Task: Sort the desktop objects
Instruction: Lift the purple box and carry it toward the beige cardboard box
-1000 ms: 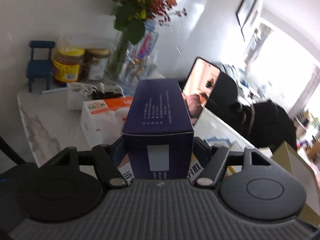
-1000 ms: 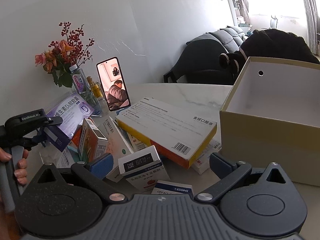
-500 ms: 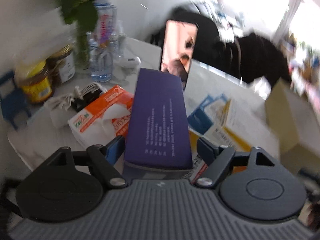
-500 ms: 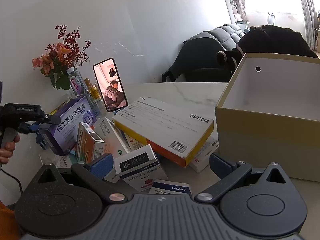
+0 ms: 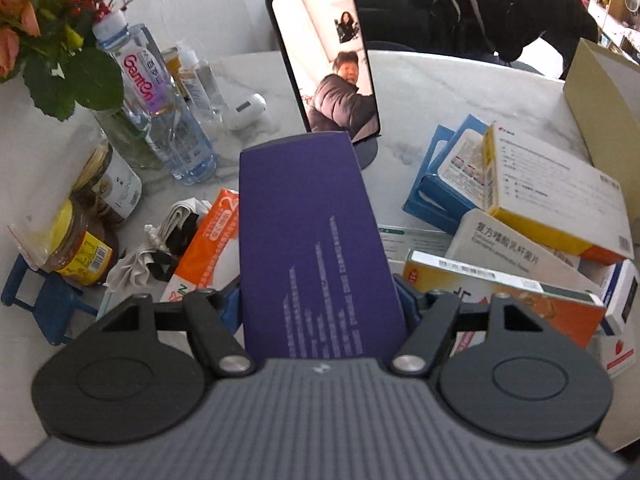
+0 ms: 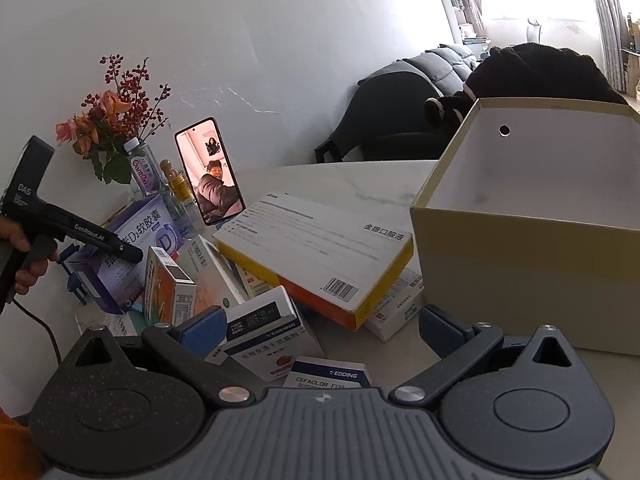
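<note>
The left gripper (image 5: 320,300) held the purple box (image 5: 316,248) above the table's (image 5: 440,92) left edge, its jaws closing on it. The right gripper (image 6: 320,328) was spread, empty, over small boxes (image 6: 272,336) beside the open carton (image 6: 532,216).

medicine boxes (image 6: 316,256) crowd the tabletop — open carton (image 6: 532,216) unobstructed above

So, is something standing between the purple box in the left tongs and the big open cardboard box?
Yes. A heap of medicine boxes lies between the purple rectangular box and the beige open cardboard box, with the large white-and-yellow flat box on top. Over the heap, nothing visible blocks.
</note>
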The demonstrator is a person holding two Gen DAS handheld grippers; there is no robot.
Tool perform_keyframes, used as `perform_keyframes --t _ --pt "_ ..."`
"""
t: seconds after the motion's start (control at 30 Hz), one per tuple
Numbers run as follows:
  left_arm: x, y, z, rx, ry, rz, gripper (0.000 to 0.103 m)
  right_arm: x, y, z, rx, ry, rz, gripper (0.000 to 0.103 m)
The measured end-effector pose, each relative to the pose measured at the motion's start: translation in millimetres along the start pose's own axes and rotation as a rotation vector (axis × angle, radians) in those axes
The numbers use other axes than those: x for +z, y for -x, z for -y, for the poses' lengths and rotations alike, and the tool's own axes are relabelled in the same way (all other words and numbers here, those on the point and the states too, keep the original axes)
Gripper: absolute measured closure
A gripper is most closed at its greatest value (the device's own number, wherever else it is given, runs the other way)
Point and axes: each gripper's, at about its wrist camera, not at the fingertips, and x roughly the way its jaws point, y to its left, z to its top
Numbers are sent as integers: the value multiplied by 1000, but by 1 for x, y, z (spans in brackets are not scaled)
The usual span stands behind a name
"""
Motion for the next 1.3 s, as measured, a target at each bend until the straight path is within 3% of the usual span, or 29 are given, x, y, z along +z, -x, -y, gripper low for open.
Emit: perform_keyframes --t 0.33,0.73,1.3 --pt "6 0 2 2 18 20 38 2 2 11 -1 -26 9 0" --pt "18 32 10 13 31 100 39 0 12 21 0 -48 32 0" --pt "56 56 91 -123 -89 187 39 -2 47 53 -98 -100 90 0"
